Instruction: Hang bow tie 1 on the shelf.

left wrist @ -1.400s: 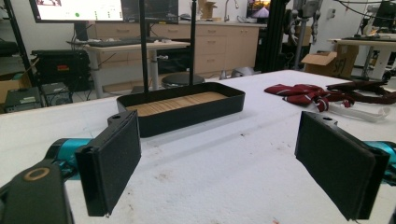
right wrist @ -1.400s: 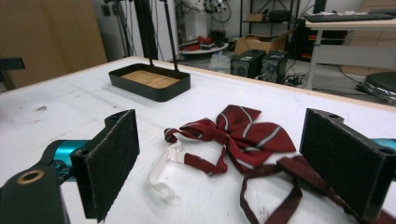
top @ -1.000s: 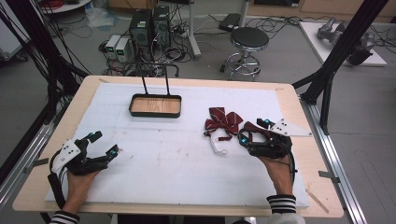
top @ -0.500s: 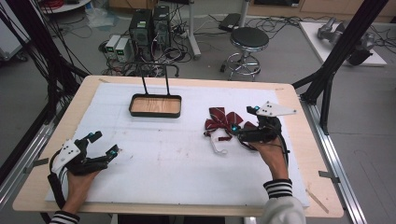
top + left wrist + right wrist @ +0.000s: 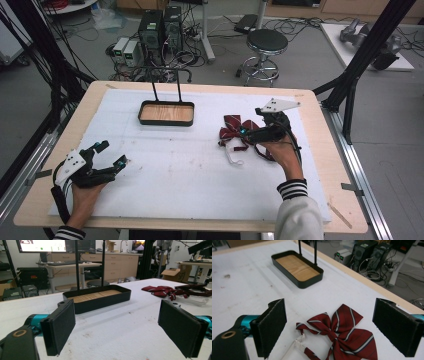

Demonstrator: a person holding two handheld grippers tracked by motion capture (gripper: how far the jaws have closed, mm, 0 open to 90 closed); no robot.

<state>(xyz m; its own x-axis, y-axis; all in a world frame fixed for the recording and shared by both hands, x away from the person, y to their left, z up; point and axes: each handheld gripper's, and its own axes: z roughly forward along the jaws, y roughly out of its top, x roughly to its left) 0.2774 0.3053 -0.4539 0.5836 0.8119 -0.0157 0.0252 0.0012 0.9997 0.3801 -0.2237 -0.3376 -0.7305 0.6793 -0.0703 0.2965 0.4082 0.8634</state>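
Two grippers flank the tray [image 5: 166, 113]: the left gripper [image 5: 111, 154], jaws spread and empty, rests well to its near left, while the right gripper [image 5: 243, 135], jaws wide, hovers over the bow tie [image 5: 233, 127] lying right of it.

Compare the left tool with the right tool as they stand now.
The left tool rests low at the near left of the table, far from everything; the right tool is over the bow tie. In its own view the left tool faces the tray across bare mat; the right tool looks down on the bow tie between its jaws. Both are open and hold nothing.
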